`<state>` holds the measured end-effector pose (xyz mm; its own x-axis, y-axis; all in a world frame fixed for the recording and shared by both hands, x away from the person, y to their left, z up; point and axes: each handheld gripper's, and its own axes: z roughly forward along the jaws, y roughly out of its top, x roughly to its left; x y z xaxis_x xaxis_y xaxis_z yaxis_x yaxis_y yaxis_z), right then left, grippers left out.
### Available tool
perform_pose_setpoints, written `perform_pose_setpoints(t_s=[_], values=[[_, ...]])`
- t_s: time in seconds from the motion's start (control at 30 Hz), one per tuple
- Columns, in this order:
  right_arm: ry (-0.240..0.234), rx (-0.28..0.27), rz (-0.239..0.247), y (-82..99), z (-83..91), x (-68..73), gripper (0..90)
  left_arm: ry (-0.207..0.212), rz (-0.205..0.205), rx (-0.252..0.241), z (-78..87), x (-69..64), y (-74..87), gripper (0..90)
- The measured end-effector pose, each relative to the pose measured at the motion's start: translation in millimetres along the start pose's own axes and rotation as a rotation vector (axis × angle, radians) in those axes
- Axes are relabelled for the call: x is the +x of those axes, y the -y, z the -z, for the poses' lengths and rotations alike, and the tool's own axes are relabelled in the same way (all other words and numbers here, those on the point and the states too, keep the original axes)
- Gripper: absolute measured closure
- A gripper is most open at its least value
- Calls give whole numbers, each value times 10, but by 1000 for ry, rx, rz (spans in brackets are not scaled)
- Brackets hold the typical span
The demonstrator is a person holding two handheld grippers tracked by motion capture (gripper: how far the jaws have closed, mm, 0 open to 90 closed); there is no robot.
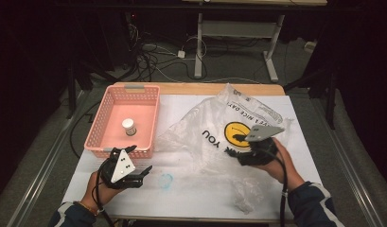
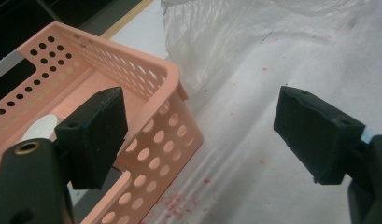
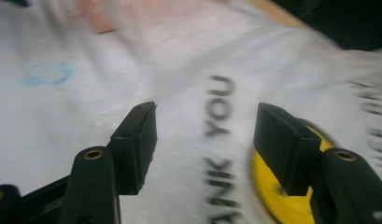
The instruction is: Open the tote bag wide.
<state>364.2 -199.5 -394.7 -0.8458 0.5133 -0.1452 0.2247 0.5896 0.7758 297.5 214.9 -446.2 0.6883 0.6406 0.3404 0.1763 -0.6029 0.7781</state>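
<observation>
While beside the plastic bag (image 1: 215, 127), pink basket (image 1: 148, 94) with small jar (image 1: 128, 126).

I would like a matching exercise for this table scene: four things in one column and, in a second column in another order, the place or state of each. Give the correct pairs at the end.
Things:
1. pink perforated plastic basket
2. small white round container
3. crumpled clear plastic bag with yellow smiley face
4. left gripper

Places or states:
A. lies spread on the right half of the table
B. stands inside the basket
C. open, just in front of the basket's near corner
D. sits at the table's far left

Pairs: 1-D, 2-B, 3-A, 4-C
</observation>
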Motion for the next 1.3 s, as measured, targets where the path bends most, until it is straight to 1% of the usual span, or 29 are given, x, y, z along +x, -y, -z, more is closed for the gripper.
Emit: perform_pose_setpoints(t_s=[0.07,0.1,0.17,0.2,0.23,0.27,0.3,0.37,0.43,0.47,0.53,0.6,0.63,0.67,0.7,0.73,0.77,0.83,0.87,0.9,0.97,1.0,1.07,1.13,1.17,1.23,1.3], values=[[-50,58,49,-17,-142,119,388,3,2,-2,0,1,1,173],[-67,74,60,-17,-189,154,388,5,3,1,-5,1,2,173],[-88,127,92,-17,-304,269,371,6,1,4,-9,0,4,173],[-94,145,128,-16,-346,312,368,7,1,5,-11,0,3,174],[-100,156,128,-11,-378,363,366,8,0,6,-12,0,2,173],[-119,161,132,-6,-405,388,365,9,-3,8,-15,-3,0,174],[-139,178,151,1,-443,433,356,10,-4,7,-17,-6,-1,173],[-136,202,179,14,-495,497,347,13,-5,8,-19,-8,-1,174],[-133,227,193,36,-551,528,343,14,-7,10,-20,-10,0,174],[-114,241,204,49,-580,540,345,15,-7,11,-20,-11,-1,174],[-108,275,226,78,-627,549,358,16,-8,11,-19,-14,-2,174],[-97,302,225,104,-665,562,423,17,-7,13,-22,-15,-3,174],[-90,320,221,114,-686,556,474,16,-4,10,-26,-19,-3,174],[-93,335,218,123,-700,540,548,17,-4,11,-27,-20,-4,174],[-89,337,212,133,-705,531,614,17,-7,11,-29,-22,-5,174],[-90,341,197,143,-709,513,645,17,-9,12,-30,-23,-5,174],[-96,338,193,146,-708,494,691,17,-7,11,-30,-22,-4,174],[-92,346,183,147,-699,485,782,17,-6,11,-32,-18,-4,174],[-93,333,184,142,-686,471,787,17,-5,10,-32,-17,-4,174],[-95,327,178,130,-664,459,826,17,-5,10,-32,-17,-4,174],[-98,303,161,108,-626,440,855,17,-5,10,-32,-18,-3,174],[-93,300,155,100,-612,436,866,17,-5,10,-32,-18,-3,174],[-85,277,149,86,-586,416,868,16,-4,10,-32,-20,-3,174],[-76,264,129,81,-560,400,888,16,-5,11,-32,-22,-4,174],[-70,246,130,78,-545,389,888,16,-4,11,-32,-22,-5,174],[-38,217,120,63,-507,377,900,16,-4,12,-32,-21,-7,174],[-4,170,114,27,-443,353,900,16,-4,12,-33,-15,-10,175]])
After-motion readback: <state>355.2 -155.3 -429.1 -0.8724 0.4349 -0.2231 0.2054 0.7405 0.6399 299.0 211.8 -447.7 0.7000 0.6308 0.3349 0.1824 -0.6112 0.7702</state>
